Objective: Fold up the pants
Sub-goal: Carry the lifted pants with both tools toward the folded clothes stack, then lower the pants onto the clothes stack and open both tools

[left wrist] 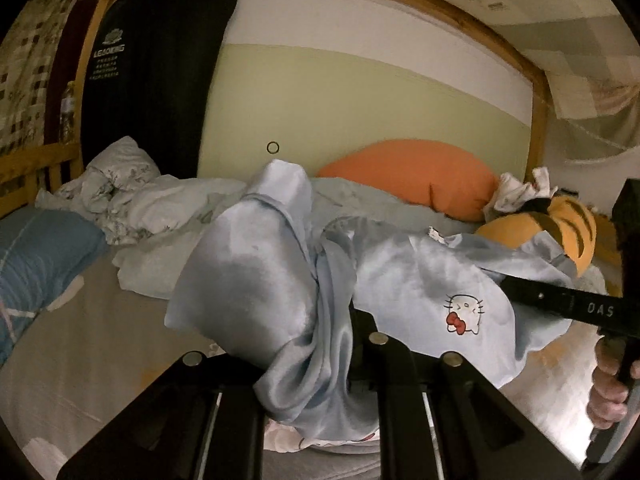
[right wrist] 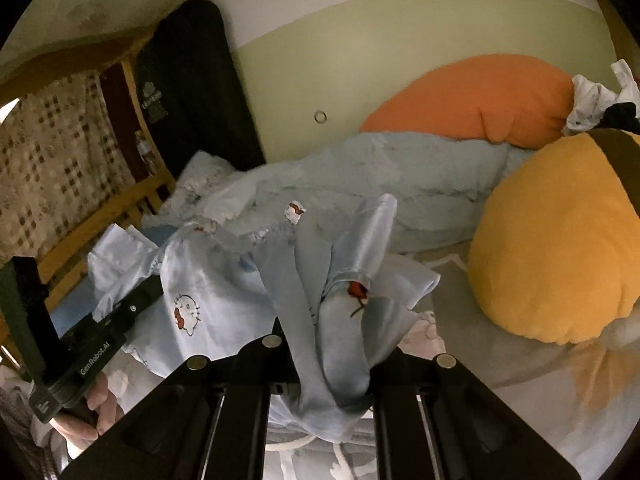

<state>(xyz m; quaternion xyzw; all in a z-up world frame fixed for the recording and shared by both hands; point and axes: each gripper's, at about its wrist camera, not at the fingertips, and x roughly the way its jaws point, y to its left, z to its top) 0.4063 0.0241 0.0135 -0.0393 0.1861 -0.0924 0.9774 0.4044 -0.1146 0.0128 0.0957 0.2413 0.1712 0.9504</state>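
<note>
Light blue satin pants [left wrist: 420,280] with a cat-and-red-bow print hang stretched between both grippers above the bed. In the left wrist view my left gripper [left wrist: 336,340] is shut on a bunched fold of the cloth, which drapes over its fingers. My right gripper [left wrist: 560,300] reaches in from the right, with a hand [left wrist: 608,392] on its handle. In the right wrist view my right gripper [right wrist: 332,356] is shut on another gathered end of the pants [right wrist: 216,280]. The left gripper [right wrist: 120,312] comes in from the left, its tips hidden in the cloth.
A grey bedsheet [left wrist: 100,340] lies below. An orange pillow [left wrist: 408,176] and a yellow striped plush [right wrist: 560,240] sit at the right. A crumpled white duvet [left wrist: 132,196] and a blue pillow [left wrist: 36,256] lie at the left. The wooden bed frame [left wrist: 540,120] surrounds the bed.
</note>
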